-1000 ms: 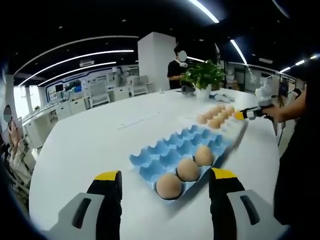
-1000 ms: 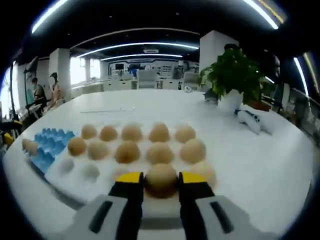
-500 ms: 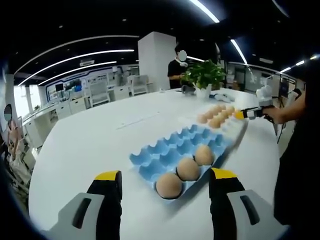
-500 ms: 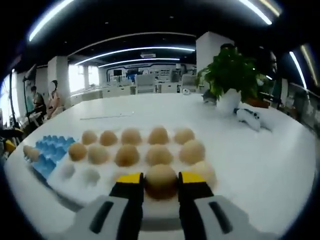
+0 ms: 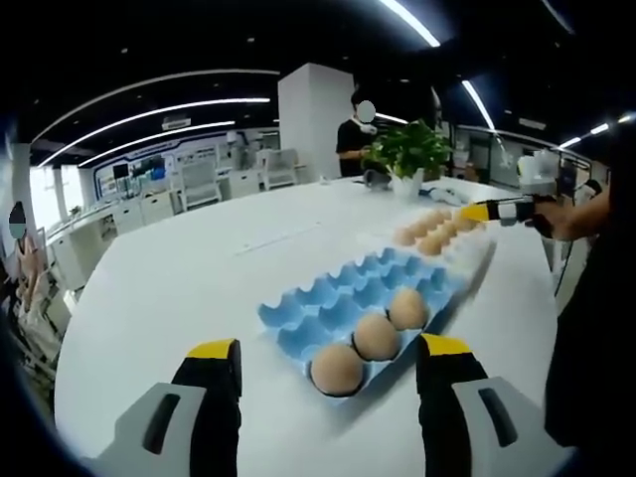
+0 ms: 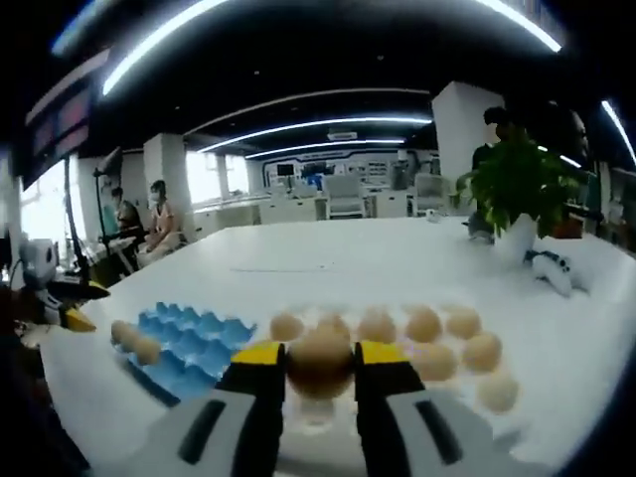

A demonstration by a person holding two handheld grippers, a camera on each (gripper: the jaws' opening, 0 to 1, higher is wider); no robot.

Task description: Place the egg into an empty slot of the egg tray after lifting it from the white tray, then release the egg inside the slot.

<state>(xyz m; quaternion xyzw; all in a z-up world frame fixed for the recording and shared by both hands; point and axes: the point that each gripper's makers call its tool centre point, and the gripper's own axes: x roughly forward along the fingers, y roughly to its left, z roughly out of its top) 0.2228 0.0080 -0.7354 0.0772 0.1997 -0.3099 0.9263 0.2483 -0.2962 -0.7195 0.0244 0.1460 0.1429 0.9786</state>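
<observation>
My right gripper [image 6: 319,368] is shut on a brown egg [image 6: 319,360], held up over the near part of the white tray [image 6: 449,397], where several eggs sit in rows. The blue egg tray [image 6: 189,343] lies to the left with eggs at its far left end. In the left gripper view my left gripper [image 5: 328,363] stands open just in front of the blue egg tray [image 5: 343,293], whose near row holds three eggs [image 5: 376,335]. Beyond it lies the white tray [image 5: 467,253] with eggs, and the right gripper [image 5: 502,211] hovers above its far end.
The trays rest on a large white table [image 5: 169,288]. A potted plant [image 6: 517,194] and a white device [image 6: 556,270] stand at the table's far side. People stand and sit in the office behind. A person's dark sleeve [image 5: 596,298] fills the right edge of the left gripper view.
The right gripper has lifted the egg up off the white tray and swung left, so the blue tray comes nearer the middle of its view. The left gripper has stayed put.
</observation>
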